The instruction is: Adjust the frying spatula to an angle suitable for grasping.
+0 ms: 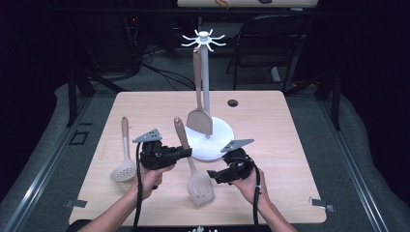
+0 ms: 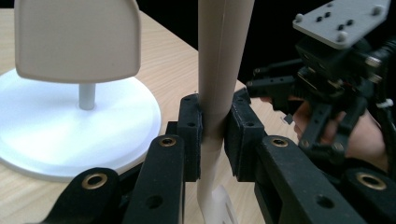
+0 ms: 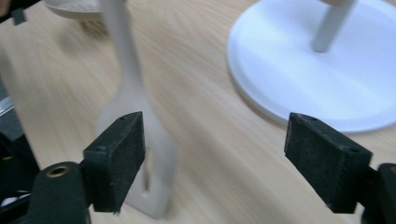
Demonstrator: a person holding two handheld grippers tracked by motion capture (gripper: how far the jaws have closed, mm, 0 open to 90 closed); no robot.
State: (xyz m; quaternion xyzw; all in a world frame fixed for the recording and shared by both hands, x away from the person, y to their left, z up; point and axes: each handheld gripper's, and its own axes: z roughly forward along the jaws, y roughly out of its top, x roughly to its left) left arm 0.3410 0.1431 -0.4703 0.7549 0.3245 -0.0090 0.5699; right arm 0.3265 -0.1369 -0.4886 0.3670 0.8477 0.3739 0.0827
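Nearest the person's edge of the table [image 1: 290,203], the slotted spatula [image 1: 199,186] rests with its blade on the wood and its handle angled up toward the rack. The left gripper [image 1: 186,153] is clenched on that handle, its pads [image 2: 191,133] pressing either side of the smooth beige shaft in the left gripper view. The right gripper [image 1: 215,175] sits just beside the blade with its jaws spread wide and nothing between them (its own view shows the blade off to one side, blurred).

By its look the spatula is light, stiff moulded plastic or silicone with a matte, faintly slick skin; the rounded handle could twist in a grip, so the thicker upper handle seems the safest hold, and the thin slotted blade is a poor place to squeeze.

Farther left lies a skimmer [image 1: 124,166], a round perforated bowl on a long handle of the same beige. Beyond the grippers stands the rack's broad white disc base [image 1: 220,142] and slim post, where a solid turner [image 1: 199,118] hangs. At the top, white hooks [image 1: 203,39] fan out like spokes
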